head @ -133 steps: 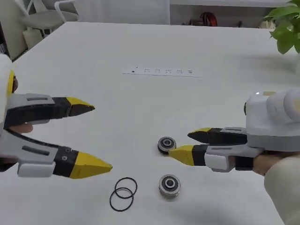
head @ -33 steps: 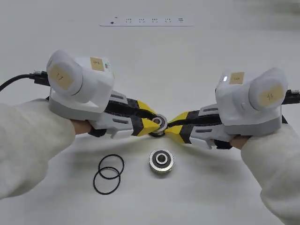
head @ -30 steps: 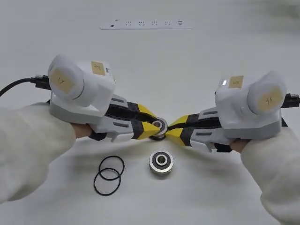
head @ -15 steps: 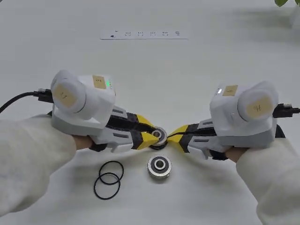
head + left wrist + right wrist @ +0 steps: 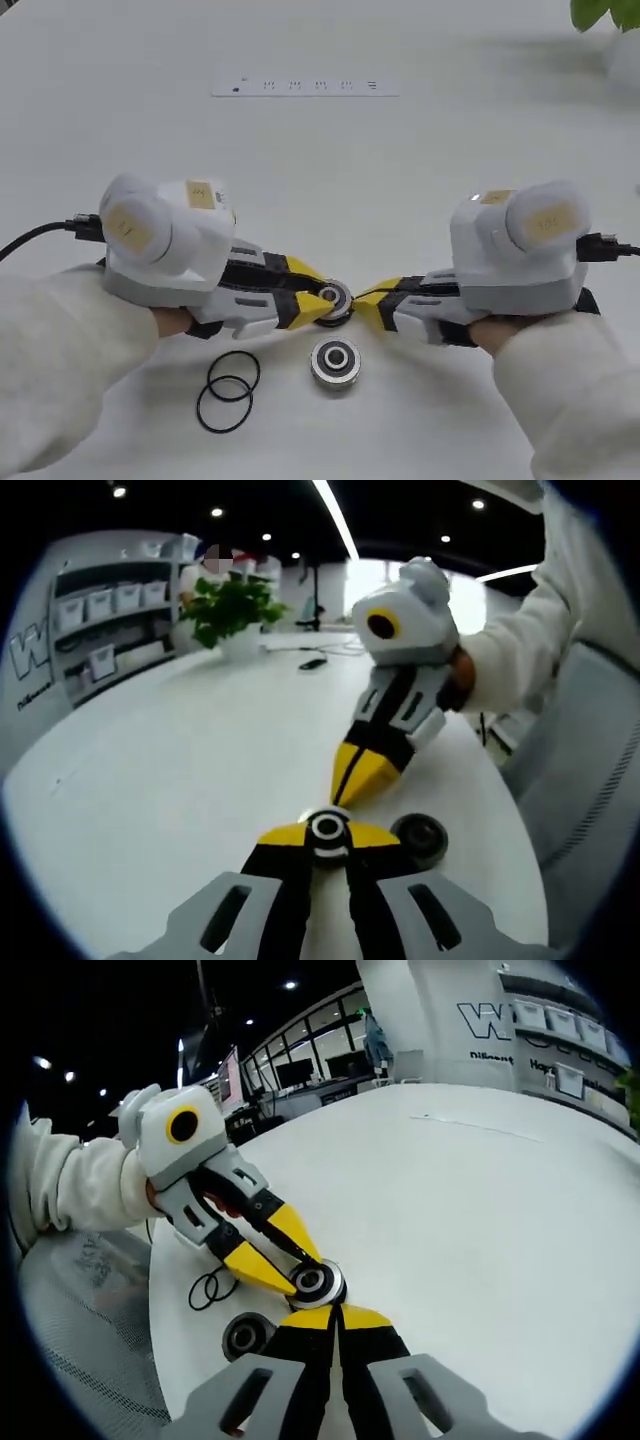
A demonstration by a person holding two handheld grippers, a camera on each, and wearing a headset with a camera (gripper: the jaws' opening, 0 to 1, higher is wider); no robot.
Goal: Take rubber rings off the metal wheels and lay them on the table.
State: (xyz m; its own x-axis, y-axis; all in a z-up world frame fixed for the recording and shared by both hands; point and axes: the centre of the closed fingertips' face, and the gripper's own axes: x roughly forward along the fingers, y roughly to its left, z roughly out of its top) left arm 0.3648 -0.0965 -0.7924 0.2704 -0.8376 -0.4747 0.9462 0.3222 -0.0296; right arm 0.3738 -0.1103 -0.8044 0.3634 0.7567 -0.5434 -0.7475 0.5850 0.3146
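A small metal wheel (image 5: 333, 297) with a dark rubber ring around it sits between the jaws of my left gripper (image 5: 322, 301), which is shut on it; in the left gripper view the wheel (image 5: 327, 830) shows right at the tips. My right gripper (image 5: 362, 296) comes in from the right, shut, its tips (image 5: 337, 1310) touching the rim of the wheel (image 5: 315, 1282). I cannot tell whether they pinch the ring. A second wheel (image 5: 335, 362) lies on the white table (image 5: 400, 180) just in front. Two loose rubber rings (image 5: 228, 389) lie overlapping at the front left.
A paper strip with printed marks (image 5: 305, 87) lies at the far middle of the table. A potted plant (image 5: 605, 12) stands at the far right corner. A black cable (image 5: 35, 240) trails off the left gripper. Sleeved arms cover the near corners.
4.4 s ago both grippers were open and apart, with the wheel lying on the table. Now the left is shut on it and the right meets it. Little has changed over the last second.
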